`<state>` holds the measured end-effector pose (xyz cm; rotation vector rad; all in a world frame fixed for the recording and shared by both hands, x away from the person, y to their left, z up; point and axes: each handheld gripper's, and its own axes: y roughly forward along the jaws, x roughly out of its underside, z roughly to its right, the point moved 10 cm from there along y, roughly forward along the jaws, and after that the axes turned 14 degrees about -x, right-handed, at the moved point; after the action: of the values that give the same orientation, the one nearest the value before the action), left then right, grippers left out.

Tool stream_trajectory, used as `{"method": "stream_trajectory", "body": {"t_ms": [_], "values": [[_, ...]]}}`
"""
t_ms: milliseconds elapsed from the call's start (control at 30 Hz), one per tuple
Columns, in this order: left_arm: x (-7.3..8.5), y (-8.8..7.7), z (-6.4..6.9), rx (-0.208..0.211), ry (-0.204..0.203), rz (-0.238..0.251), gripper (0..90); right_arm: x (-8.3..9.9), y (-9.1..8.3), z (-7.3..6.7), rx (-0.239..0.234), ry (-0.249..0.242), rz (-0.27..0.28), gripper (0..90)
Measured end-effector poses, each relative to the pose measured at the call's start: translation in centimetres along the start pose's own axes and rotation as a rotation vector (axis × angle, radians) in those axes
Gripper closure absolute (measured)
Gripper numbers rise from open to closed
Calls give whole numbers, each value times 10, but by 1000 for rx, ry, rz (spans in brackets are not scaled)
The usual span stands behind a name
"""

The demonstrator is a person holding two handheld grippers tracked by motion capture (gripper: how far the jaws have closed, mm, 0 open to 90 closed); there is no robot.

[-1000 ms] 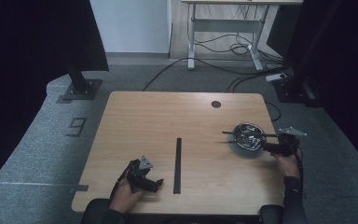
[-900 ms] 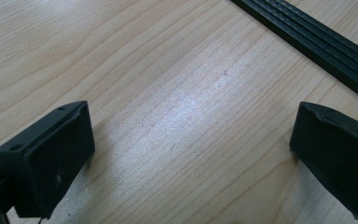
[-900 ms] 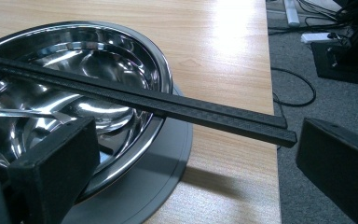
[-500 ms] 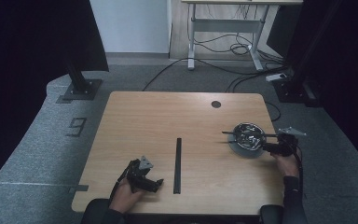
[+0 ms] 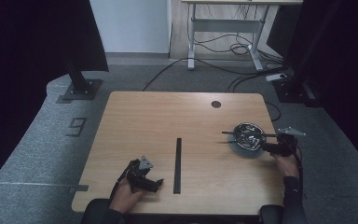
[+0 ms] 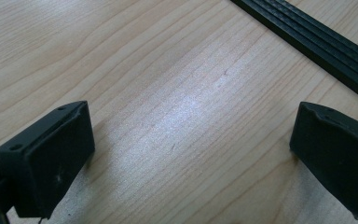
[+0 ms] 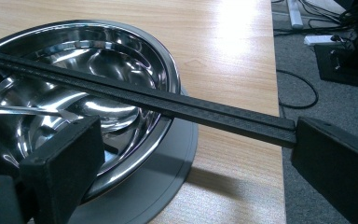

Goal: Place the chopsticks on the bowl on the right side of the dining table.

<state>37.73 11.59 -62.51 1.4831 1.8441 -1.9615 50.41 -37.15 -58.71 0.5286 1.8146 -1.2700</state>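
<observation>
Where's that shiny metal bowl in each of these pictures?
High view: the bowl sits near the right edge of the table.
Right gripper view: upper left, close up.
Left gripper view: bare wood and the black strip from the table's middle.
Shared landmark: the black stick lying across the bowl; the wooden tabletop links all three.

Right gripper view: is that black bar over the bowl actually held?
No. The black bar lies across the steel bowl; its end touches one pad of the open right hand-held gripper.

Bowl (image 5: 247, 136) on disc (image 5: 254, 150) at table's (image 5: 177, 109) right, strip (image 5: 177, 158) mid-front
</observation>
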Motion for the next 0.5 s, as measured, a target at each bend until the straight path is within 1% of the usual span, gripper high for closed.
{"method": "stream_trajectory", "body": {"t_ms": [100,400,467,500], "values": [[0,0,0,0,0,0,0,0,-1,1,10,-3,1,25],[0,0,0,0,0,0,0,0,-1,0,4,-2,0,29],[0,0,0,0,0,0,0,0,-2,0,8,-2,1,28],[0,0,0,0,0,0,0,-1,-3,1,17,-3,1,28]]}}
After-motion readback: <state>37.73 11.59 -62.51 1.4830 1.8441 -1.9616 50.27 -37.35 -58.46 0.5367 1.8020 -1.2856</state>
